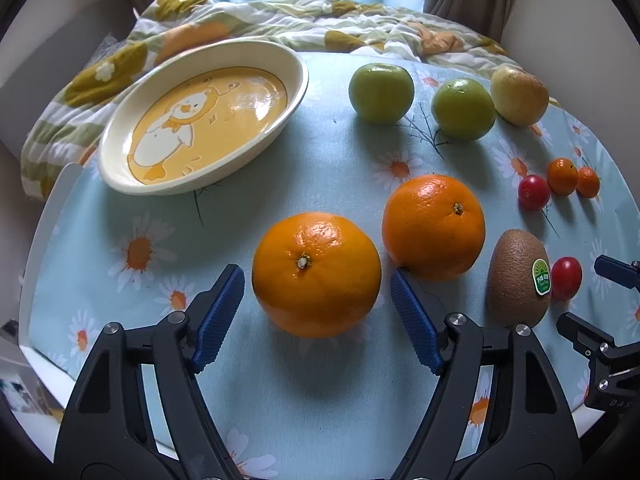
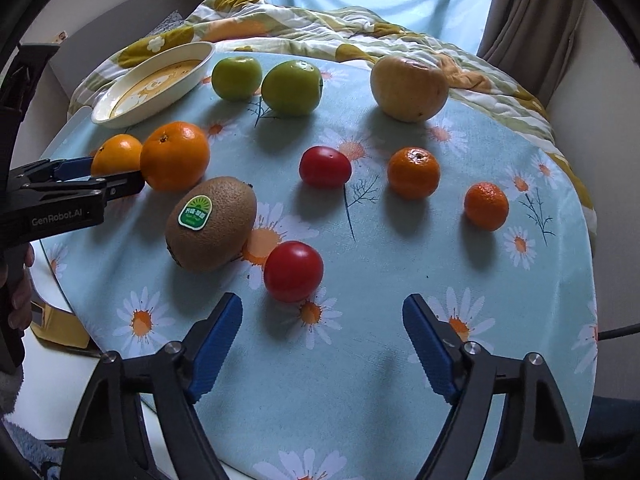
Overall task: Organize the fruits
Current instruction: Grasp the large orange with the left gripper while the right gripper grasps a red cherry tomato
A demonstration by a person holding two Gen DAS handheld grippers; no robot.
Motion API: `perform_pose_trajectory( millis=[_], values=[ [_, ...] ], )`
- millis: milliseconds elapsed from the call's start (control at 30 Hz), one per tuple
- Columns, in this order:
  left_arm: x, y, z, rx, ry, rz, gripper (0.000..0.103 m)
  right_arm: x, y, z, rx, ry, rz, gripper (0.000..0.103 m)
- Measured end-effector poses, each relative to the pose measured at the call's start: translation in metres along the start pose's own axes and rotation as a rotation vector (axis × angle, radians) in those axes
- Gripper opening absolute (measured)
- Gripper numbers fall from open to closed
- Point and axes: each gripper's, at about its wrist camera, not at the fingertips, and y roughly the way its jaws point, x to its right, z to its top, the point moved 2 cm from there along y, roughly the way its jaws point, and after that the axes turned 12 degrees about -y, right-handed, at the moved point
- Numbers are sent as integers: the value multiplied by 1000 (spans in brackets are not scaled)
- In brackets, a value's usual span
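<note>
From the left wrist, our left claw (image 1: 316, 304) stands wide around the near round orange (image 1: 316, 274) on the daisy-print blue surface (image 1: 320, 152), pads apart from it. From the right wrist, our right claw (image 2: 322, 344) gapes wide, holding nothing, just short of a small red tomato (image 2: 293, 271).

A pale blue tablecloth (image 2: 360, 360) printed with white, orange-centred daisies covers the table; the cream dish (image 1: 120, 176) shows a white duck on yellow; two oranges (image 1: 316, 276) are bright orange, the kiwi (image 2: 212, 224) brown with a green sticker, two tomatoes (image 2: 293, 271) red, two apples (image 1: 381, 93) green; the gripper pads (image 1: 218, 320) are blue
</note>
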Motion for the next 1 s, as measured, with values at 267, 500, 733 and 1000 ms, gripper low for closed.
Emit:
perform_pose_trajectory(
  millis=[267,500,733,1000],
  values=[
    [1,3,0,-3,8,6,67,-6,10,5,-15,-26,42,61],
    [0,1,-2,-4,7,4,67,-10,15,11,-13,-60,38,53],
    [-4,-4,-8,2,-4,2,66,-12,15,16,3,-68,36,30],
    [-5,-16,-13,8,-27,-2,66,-10,3,24,27,-83,31,30]
  ],
)
